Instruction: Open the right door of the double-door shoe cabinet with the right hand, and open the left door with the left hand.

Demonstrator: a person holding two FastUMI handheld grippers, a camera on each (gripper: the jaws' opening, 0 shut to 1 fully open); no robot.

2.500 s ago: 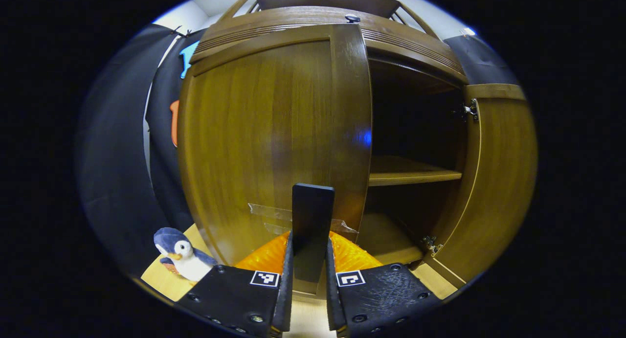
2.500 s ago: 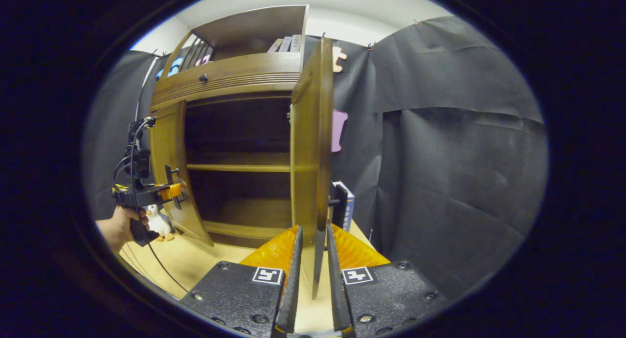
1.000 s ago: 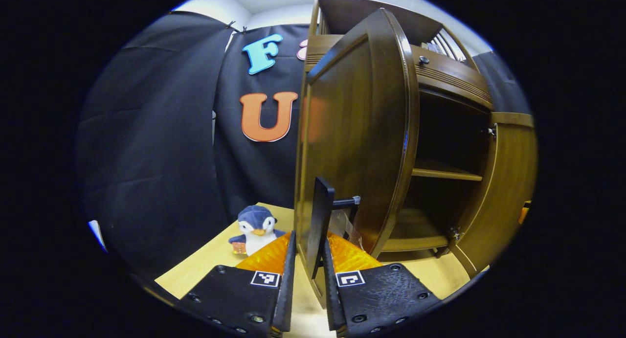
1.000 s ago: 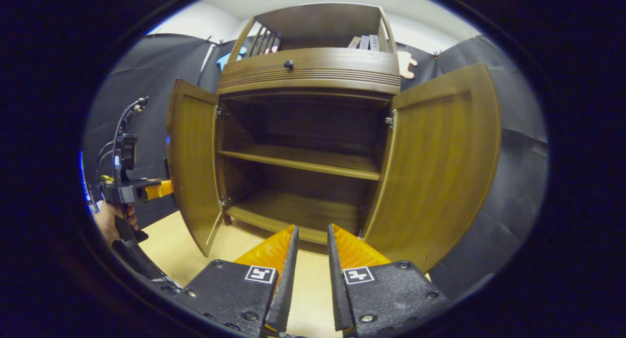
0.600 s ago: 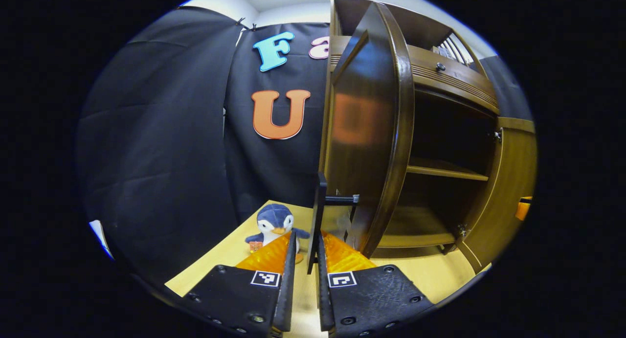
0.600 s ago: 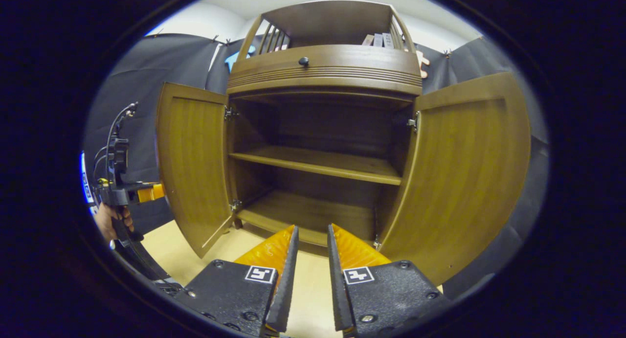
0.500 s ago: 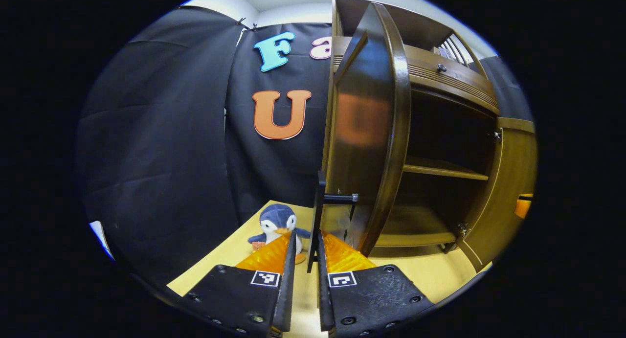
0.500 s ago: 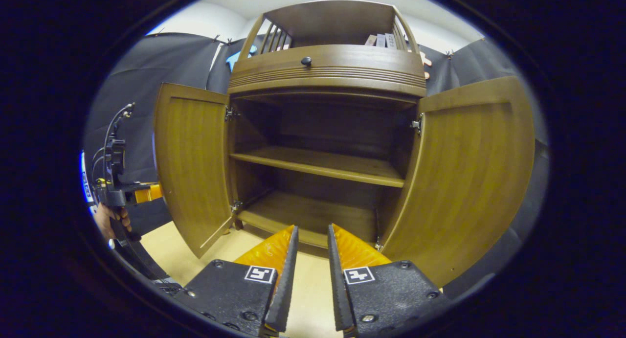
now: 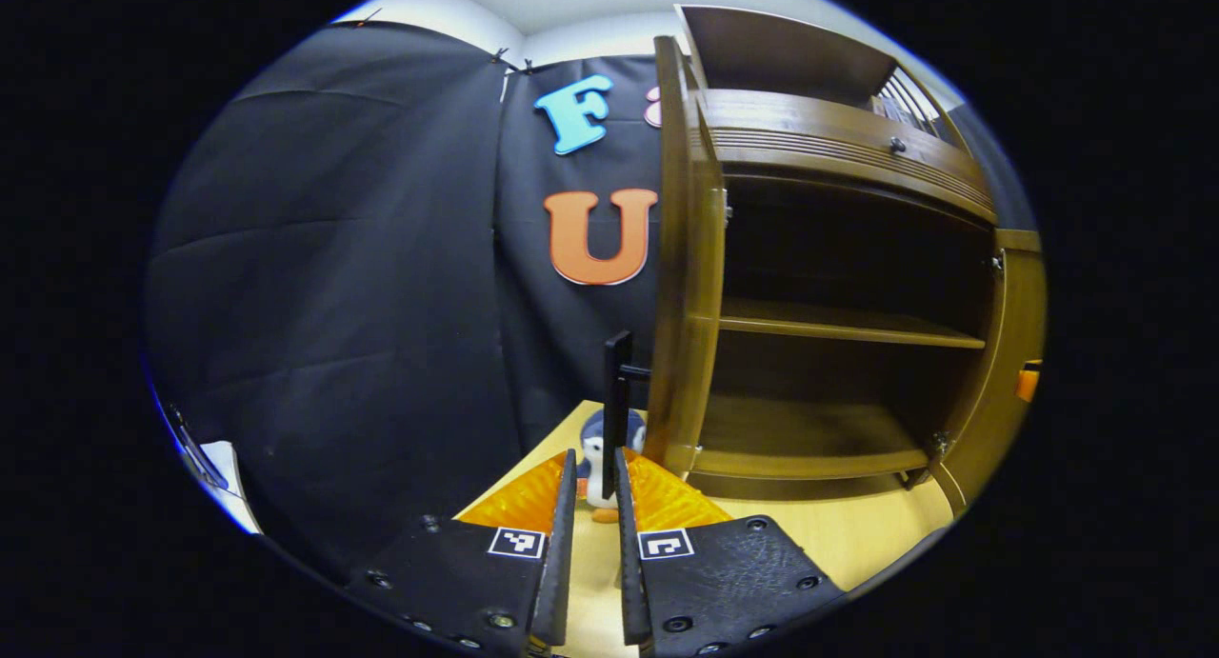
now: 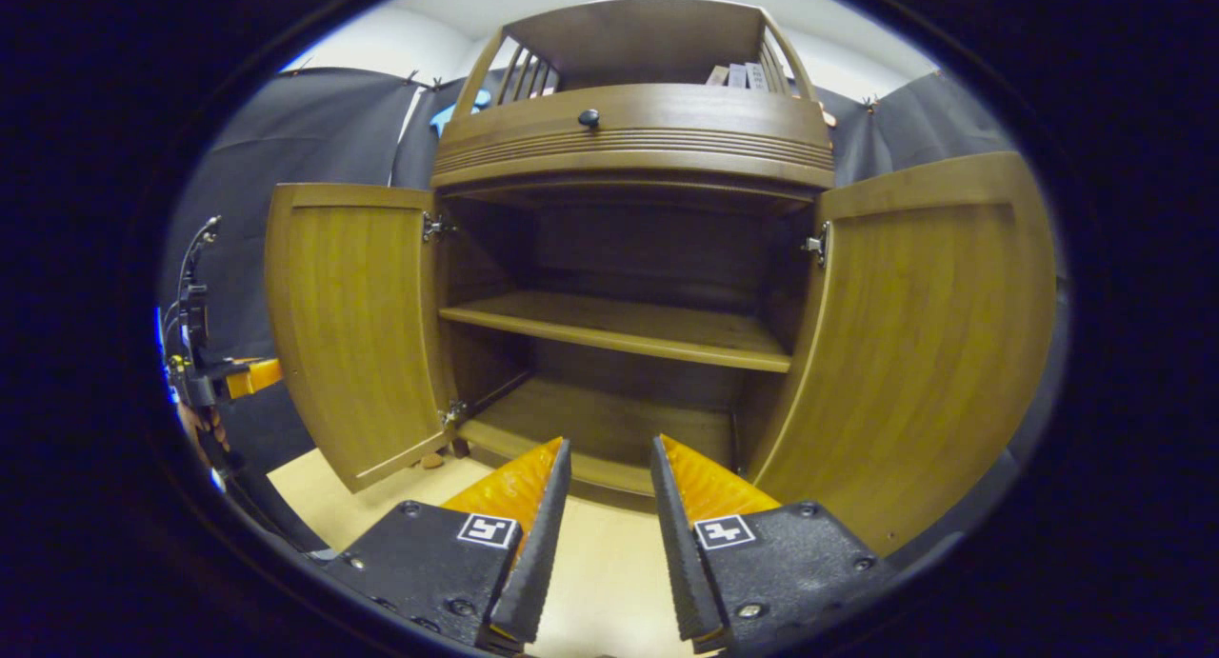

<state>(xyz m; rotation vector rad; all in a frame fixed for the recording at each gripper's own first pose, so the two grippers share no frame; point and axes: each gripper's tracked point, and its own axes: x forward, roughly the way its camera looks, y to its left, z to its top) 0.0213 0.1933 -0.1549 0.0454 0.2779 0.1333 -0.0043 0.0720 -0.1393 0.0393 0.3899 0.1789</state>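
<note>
The brown shoe cabinet (image 10: 633, 129) stands with both doors swung wide. In the right gripper view the left door (image 10: 352, 325) and the right door (image 10: 924, 344) flank the bare shelves, and my right gripper (image 10: 605, 448) hangs open in front of the middle, holding nothing. In the left gripper view the left door (image 9: 681, 258) is edge-on. Its black handle (image 9: 617, 391) stands between the tips of my left gripper (image 9: 592, 458), against the right-hand finger, with a slit on the other side. The left gripper (image 10: 224, 377) also sits beyond the left door's outer face.
A toy penguin (image 9: 597, 446) sits on the light wooden floor (image 10: 609, 572) just ahead of the left fingertips, by the cabinet's left corner. Black cloth walls close in on both sides. Books (image 10: 738, 74) lie on the cabinet's top rack. A hand (image 10: 195, 420) holds the left gripper.
The left door swung from half open to fully open with my left gripper at its handle. The right gripper let go of the right door's handle, turned to face the cabinet, and spread its fingers wider.
</note>
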